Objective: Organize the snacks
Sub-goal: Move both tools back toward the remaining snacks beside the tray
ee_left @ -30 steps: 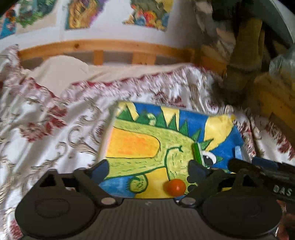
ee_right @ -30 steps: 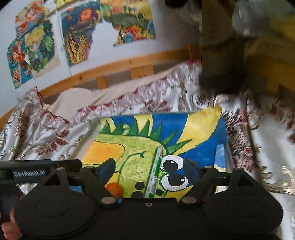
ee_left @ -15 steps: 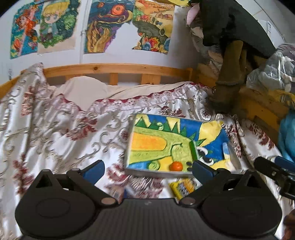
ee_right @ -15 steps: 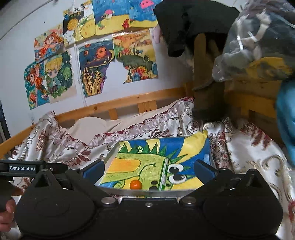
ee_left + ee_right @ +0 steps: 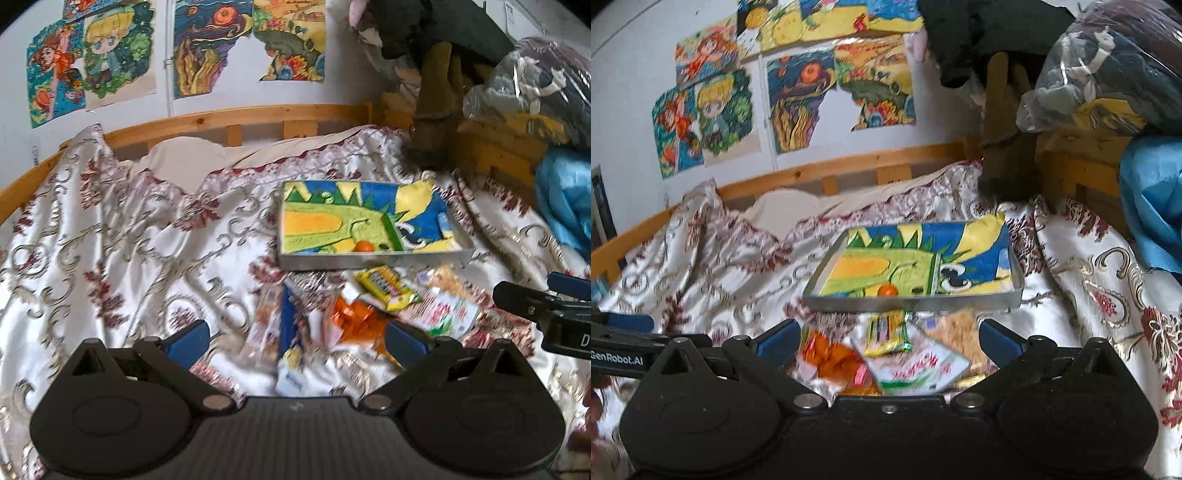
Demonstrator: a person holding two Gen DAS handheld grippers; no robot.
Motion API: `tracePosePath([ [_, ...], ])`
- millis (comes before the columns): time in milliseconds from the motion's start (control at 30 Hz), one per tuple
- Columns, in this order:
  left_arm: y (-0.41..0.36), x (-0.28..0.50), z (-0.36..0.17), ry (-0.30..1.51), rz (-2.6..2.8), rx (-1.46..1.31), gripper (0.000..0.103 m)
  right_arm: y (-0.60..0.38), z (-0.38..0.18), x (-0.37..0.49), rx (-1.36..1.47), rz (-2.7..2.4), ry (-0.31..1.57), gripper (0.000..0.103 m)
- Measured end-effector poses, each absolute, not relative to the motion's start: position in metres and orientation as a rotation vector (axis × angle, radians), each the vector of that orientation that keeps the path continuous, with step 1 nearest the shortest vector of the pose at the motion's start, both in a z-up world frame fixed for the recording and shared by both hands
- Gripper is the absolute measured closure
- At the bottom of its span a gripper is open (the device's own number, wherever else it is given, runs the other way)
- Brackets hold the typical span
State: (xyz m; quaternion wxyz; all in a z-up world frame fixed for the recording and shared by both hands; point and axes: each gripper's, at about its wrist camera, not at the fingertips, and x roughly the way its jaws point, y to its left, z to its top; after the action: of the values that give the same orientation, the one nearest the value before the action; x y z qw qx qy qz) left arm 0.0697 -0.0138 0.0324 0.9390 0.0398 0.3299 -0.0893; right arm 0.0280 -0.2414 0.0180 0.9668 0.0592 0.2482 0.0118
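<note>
A shallow metal tray (image 5: 332, 261) lined with a dinosaur drawing lies on the bed; it also shows in the right wrist view (image 5: 916, 303). An orange ball (image 5: 364, 246) and a green stick (image 5: 392, 230) lie in it. Several snack packets lie in front of the tray: a yellow packet (image 5: 386, 283), an orange packet (image 5: 354, 319), a white and green packet (image 5: 448, 312) and a blue and white packet (image 5: 290, 363). My left gripper (image 5: 295, 341) is open and empty above them. My right gripper (image 5: 888, 341) is open and empty over the same pile (image 5: 908, 363).
A patterned satin bedspread (image 5: 110, 240) covers the bed. A wooden headboard (image 5: 236, 118) runs along the back under wall drawings (image 5: 251, 44). Bagged clothes (image 5: 532, 81) and a blue bag (image 5: 565, 206) are stacked at the right.
Both grippers have pulled back and up from the tray. The tray now looks smaller and farther, and the pile of snack packets in front of it has come into view.
</note>
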Motion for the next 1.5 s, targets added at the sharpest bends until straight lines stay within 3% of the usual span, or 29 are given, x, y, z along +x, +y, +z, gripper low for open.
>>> tracePosePath([
  [533,0.007,0.074,-0.006,0.861,-0.119,0.117,0.000,-0.213,-0.019,0.044,-0.023,0.158,0.691,0.001],
  [1067,0.018,0.130,-0.027,0.925,-0.231,0.100,0.000,-0.195,-0.046,0.108,-0.266,0.407,0.647,0.001],
  [1300,0.010,0.142,-0.039,0.964,-0.303,0.223,0.001,-0.191,-0.069,0.131,-0.396,0.402,0.657,0.001],
  [1400,0.010,0.142,-0.035,0.954,-0.333,0.221,0.004,-0.193,-0.074,0.140,-0.382,0.410,0.672,0.001],
  [1500,0.006,0.141,-0.035,0.957,-0.365,0.249,0.018,-0.195,-0.075,0.146,-0.368,0.411,0.666,0.001],
])
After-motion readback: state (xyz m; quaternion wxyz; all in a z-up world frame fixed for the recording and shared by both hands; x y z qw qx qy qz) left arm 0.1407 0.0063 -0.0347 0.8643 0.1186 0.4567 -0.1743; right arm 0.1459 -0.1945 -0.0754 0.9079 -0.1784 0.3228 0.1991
